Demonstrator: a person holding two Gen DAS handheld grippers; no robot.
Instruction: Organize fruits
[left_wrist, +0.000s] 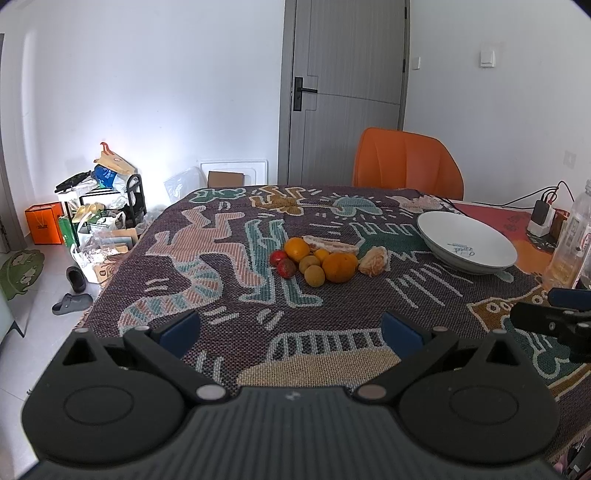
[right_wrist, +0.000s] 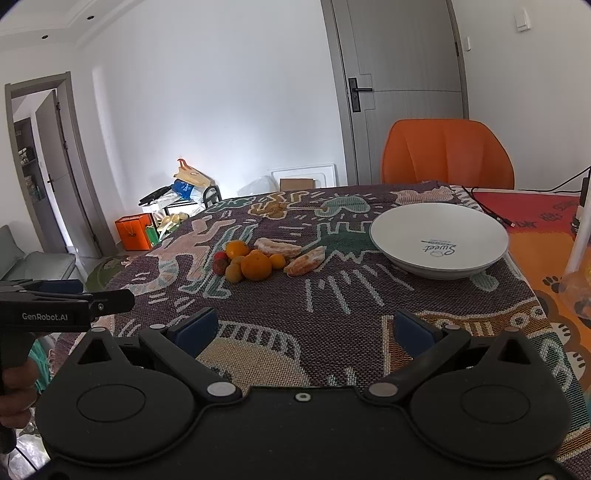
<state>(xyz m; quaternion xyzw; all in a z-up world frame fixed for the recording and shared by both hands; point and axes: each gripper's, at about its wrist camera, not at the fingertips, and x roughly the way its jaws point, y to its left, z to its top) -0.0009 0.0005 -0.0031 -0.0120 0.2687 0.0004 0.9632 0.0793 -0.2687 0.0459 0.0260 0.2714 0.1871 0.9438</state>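
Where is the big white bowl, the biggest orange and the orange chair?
white bowl (right_wrist: 413, 229): right wrist view, bare inside.
biggest orange (right_wrist: 256, 266): right wrist view, its front.
orange chair (left_wrist: 406, 162): left wrist view, backrest.

Matte-black plastic left gripper (left_wrist: 290, 334) w/ blue pads, silver pivots; matching right gripper (right_wrist: 303, 330); white "GenRobot.AI" print.

Left gripper (left_wrist: 290, 330): jaws spread wide, empty, above the patterned cloth (left_wrist: 229, 280).
Fruit pile (left_wrist: 320, 260): oranges, small yellow and red fruits, peeled segments, clustered mid-table.
White bowl (left_wrist: 466, 243): stood right of the pile, apart.
Right gripper (left_wrist: 546, 314): partly visible at the right edge.
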